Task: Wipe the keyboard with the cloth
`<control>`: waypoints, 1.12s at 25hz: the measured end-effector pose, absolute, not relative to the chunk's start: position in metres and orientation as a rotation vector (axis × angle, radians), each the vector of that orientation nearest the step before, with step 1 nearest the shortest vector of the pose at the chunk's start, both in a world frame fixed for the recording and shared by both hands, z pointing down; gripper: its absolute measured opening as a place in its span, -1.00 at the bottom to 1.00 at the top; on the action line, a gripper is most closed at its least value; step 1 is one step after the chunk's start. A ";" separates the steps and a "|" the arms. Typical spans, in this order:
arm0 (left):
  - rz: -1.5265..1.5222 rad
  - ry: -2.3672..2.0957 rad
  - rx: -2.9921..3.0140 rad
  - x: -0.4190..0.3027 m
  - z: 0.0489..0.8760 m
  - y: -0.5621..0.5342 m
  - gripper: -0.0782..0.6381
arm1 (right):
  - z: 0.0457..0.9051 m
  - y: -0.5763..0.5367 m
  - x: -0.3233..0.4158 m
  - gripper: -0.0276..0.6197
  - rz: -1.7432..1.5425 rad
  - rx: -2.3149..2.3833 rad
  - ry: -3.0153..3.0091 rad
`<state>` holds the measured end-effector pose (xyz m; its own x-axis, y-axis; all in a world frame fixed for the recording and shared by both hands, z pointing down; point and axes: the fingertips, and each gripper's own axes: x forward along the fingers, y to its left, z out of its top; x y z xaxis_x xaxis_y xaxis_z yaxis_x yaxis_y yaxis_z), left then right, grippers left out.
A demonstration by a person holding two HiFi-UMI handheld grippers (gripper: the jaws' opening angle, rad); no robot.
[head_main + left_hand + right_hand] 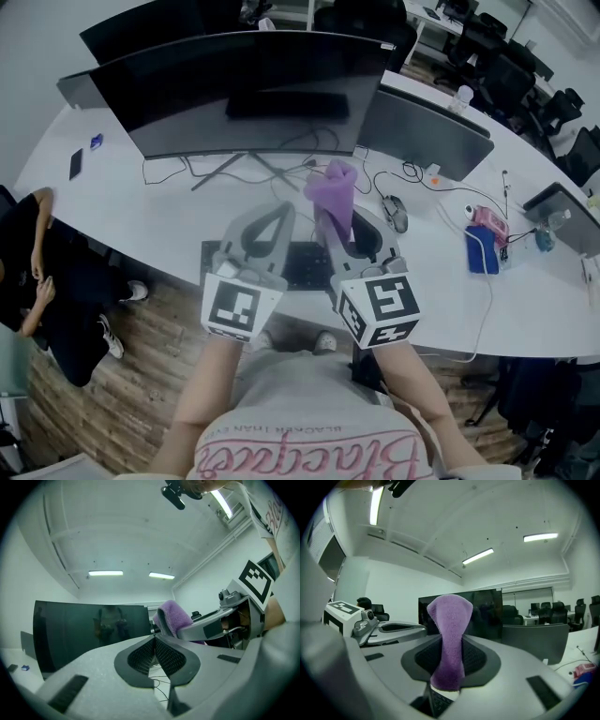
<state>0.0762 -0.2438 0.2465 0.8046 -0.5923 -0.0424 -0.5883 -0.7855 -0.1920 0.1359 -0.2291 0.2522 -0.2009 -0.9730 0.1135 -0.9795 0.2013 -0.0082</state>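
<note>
The cloth (449,639) is a purple, fuzzy towel, folded into a narrow strip. Its rounded top stands above the right gripper (447,641) and a shorter end hangs below. The keyboard (305,265) is black and flat. It lies near the front edge of the white worktop (141,225), in front of a wide dark monitor (244,89).

From the head view both grippers cover much of the keyboard, so only its middle and left end show. A mouse (396,212) lies just to its right, with loose cables running behind. Farther right on the worktop are a blue object (480,251) and a pink one (487,223). A phone (76,164) lies far off at the left edge, and a person in dark clothes (37,272) sits beyond that end.

The right gripper's fingers (478,660) are clamped on the cloth at its waist, so the dark pads press it from both sides. The cloth is held up over the right half of the keyboard; a few keys show just beneath its lower end, and no view shows it touching them. The left gripper (154,641) is beside the right one, over the keyboard's left half. Its fingers (140,656) are pressed together with nothing between them.
</note>
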 end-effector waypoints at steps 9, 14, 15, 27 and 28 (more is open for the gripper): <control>0.101 0.976 -2.755 0.058 0.228 -0.247 -0.76 | 0.236 -0.224 0.101 -0.63 -0.095 1.935 -2.455; 0.110 0.980 -2.750 0.054 0.228 -0.247 -0.76 | 0.237 -0.224 0.097 -0.63 -0.112 1.956 -2.457; 0.111 0.982 -2.750 0.053 0.228 -0.247 -0.76 | 0.237 -0.224 0.098 -0.63 -0.115 1.965 -2.453; 0.096 0.982 -2.742 0.045 0.230 -0.244 -0.76 | 0.236 -0.224 0.091 -0.63 -0.152 1.973 -2.453; 0.096 0.984 -2.740 0.043 0.230 -0.244 -0.76 | 0.235 -0.224 0.090 -0.63 -0.161 1.971 -2.454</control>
